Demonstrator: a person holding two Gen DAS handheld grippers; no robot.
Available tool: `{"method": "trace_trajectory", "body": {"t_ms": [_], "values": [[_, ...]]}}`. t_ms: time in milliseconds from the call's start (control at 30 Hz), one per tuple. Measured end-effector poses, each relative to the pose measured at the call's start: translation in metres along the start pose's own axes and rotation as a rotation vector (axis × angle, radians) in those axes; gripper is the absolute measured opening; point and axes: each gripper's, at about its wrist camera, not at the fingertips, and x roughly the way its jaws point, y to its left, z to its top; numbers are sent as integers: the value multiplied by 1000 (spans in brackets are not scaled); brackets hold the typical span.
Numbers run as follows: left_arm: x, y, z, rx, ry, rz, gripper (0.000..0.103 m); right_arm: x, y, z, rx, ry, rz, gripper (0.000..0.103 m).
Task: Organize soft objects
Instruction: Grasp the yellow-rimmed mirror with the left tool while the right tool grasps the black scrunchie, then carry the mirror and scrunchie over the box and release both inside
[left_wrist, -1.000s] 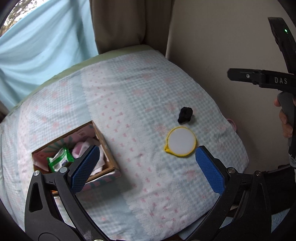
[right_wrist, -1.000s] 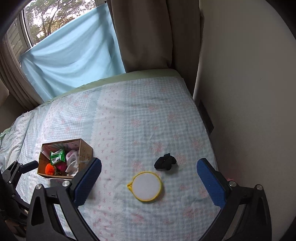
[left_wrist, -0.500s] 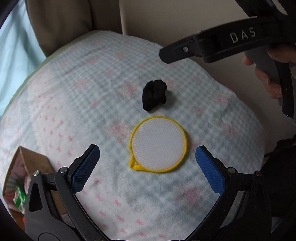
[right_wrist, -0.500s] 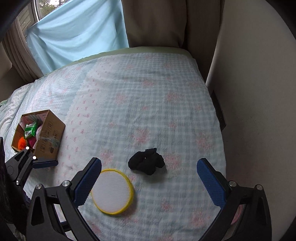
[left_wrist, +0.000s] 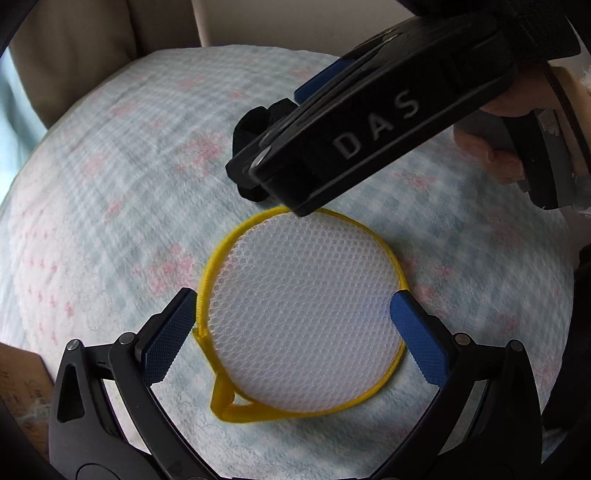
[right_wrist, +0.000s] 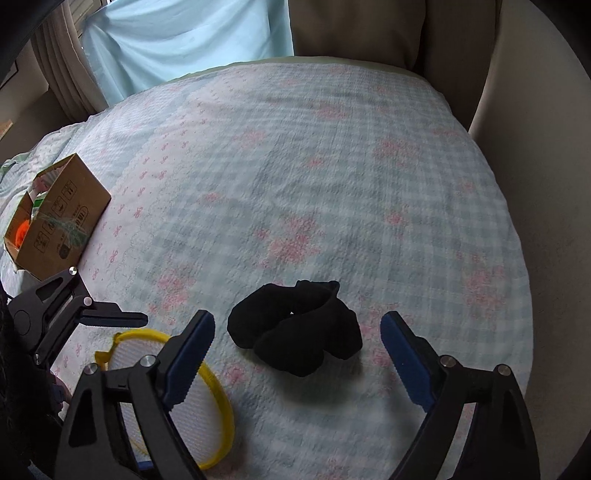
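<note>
The left gripper (left_wrist: 295, 325) is hovering with fingers spread wide on either side of the yellow-rimmed mesh pad (left_wrist: 303, 317), which is lying flat on the bed (right_wrist: 332, 166). The right gripper (right_wrist: 295, 354) is hovering likewise, fingers spread, astride the black sock bundle (right_wrist: 295, 328) just right of the pad. A cardboard box (right_wrist: 62, 214) is sitting at far left.

Soft, even daylight enters from the window (right_wrist: 66, 33) at 11 o'clock in the right wrist view. The black sock (right_wrist: 295, 332) casts a faint shadow toward 5 o'clock. Both fisheye views curve strongly, vignette black at the corners, and show slight motion blur.
</note>
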Motion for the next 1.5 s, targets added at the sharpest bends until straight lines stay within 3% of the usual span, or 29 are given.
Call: {"method": "trace_trajectory", "body": {"t_ms": [133, 200, 233, 333, 400, 500, 667, 1100, 1500], "values": [[8, -2, 0, 21, -4, -19, 102, 17, -2, -1, -10, 27, 32, 70], [9, -4, 0, 33, -8, -21, 95, 20, -2, -1, -13, 30, 33, 62], [9, -4, -1, 38, -9, -23, 82, 20, -2, -1, -18, 23, 32, 59], [7, -6, -1, 47, -4, -73, 71, 18, -2, 0, -19, 17, 39, 43], [3, -9, -1, 57, -7, -68, 62, 17, -3, 0, -18, 17, 38, 31], [-1, -6, -1, 36, -2, -90, 45, 15, -4, 0, -6, 17, 44, 23], [-10, 3, -1, -27, -3, -117, 16, 11, -2, 1, 11, 19, 31, 18], [-49, 31, 3, -145, -42, -63, 15, -35, 2, 22, 57, -31, 13, 17], [-178, 89, 9, -373, -127, 69, 15, -156, 57, 72, 41, -97, -18, 17]]}}
